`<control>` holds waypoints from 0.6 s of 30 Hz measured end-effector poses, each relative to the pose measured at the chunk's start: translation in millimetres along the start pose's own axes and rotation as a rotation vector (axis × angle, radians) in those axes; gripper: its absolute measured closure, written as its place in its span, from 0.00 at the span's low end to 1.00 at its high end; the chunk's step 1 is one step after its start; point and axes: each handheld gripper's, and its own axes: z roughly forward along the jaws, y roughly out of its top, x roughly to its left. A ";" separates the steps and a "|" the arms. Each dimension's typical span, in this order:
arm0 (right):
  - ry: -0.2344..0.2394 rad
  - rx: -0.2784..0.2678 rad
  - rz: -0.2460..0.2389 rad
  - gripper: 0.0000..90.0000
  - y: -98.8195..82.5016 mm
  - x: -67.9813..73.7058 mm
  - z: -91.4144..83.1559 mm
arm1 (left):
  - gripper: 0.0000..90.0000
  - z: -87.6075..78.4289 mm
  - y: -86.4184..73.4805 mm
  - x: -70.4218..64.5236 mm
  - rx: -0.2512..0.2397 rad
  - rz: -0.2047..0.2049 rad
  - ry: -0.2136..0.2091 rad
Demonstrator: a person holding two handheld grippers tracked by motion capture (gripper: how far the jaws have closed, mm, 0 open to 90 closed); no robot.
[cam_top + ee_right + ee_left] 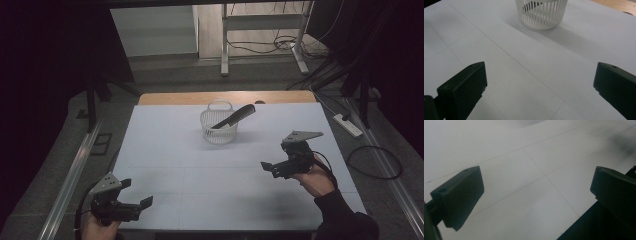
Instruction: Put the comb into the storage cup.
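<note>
A white slotted basket (219, 127) stands on the white table (170, 150) toward the back middle, and a black comb (235, 116) leans in it with its end sticking out to the right. The right gripper view has the basket (541, 12) at the top, well ahead of the jaws. My right gripper (272, 167) is open at the table's right side, apart from the basket, with nothing between its jaws (541, 87). My left gripper (136, 194) is open at the near left corner, its jaws (536, 195) over bare table.
A wooden strip (225, 97) runs along the table's far edge. Beyond it stand a metal frame (262, 35) and cables on the floor. A power strip (347, 125) and a cable loop (375, 162) lie right of the table. A rail (70, 180) runs along the left.
</note>
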 end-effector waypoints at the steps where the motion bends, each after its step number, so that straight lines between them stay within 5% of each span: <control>1: -0.001 0.002 0.006 0.00 -1.6 -0.5 -1.4 | 0.00 0.0 0.0 0.0 0.000 0.000 0.000; 18: -0.043 0.010 0.046 0.00 -32.3 -9.2 -28.4 | 0.00 0.3 0.2 0.2 0.000 0.002 -0.009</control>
